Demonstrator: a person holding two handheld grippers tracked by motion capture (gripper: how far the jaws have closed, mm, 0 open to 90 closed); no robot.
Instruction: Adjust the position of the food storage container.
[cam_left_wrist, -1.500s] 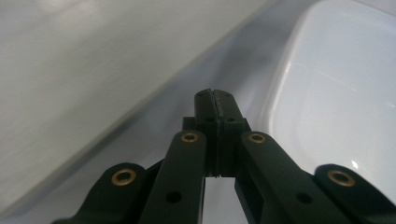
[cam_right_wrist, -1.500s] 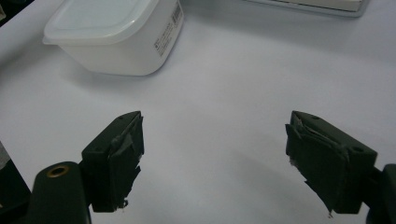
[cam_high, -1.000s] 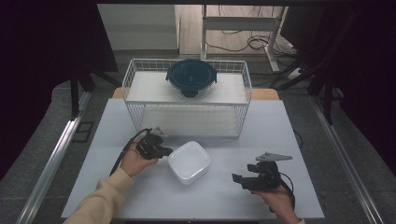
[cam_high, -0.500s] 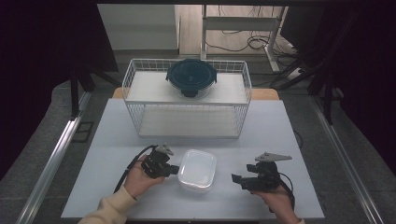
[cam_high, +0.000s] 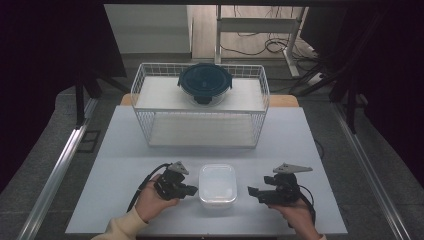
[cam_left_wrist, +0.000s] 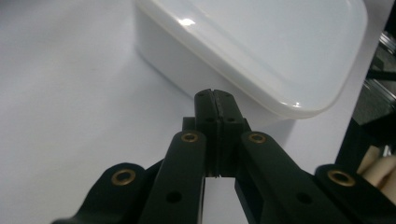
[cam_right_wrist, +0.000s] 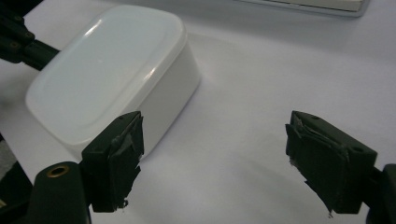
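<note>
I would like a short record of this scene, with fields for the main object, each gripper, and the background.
main object: white lidded container, flat on the white table
left gripper: jaws shut, tips at the container's left side
right gripper: jaws open, apart from the container
background: wire basket holding a dark blue round lidded container

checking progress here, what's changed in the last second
The left gripper, jaws shut, pushed the white lidded box toward the person and squared it up. The right gripper stayed put, jaws open; the wire basket and dark round container unchanged.
</note>
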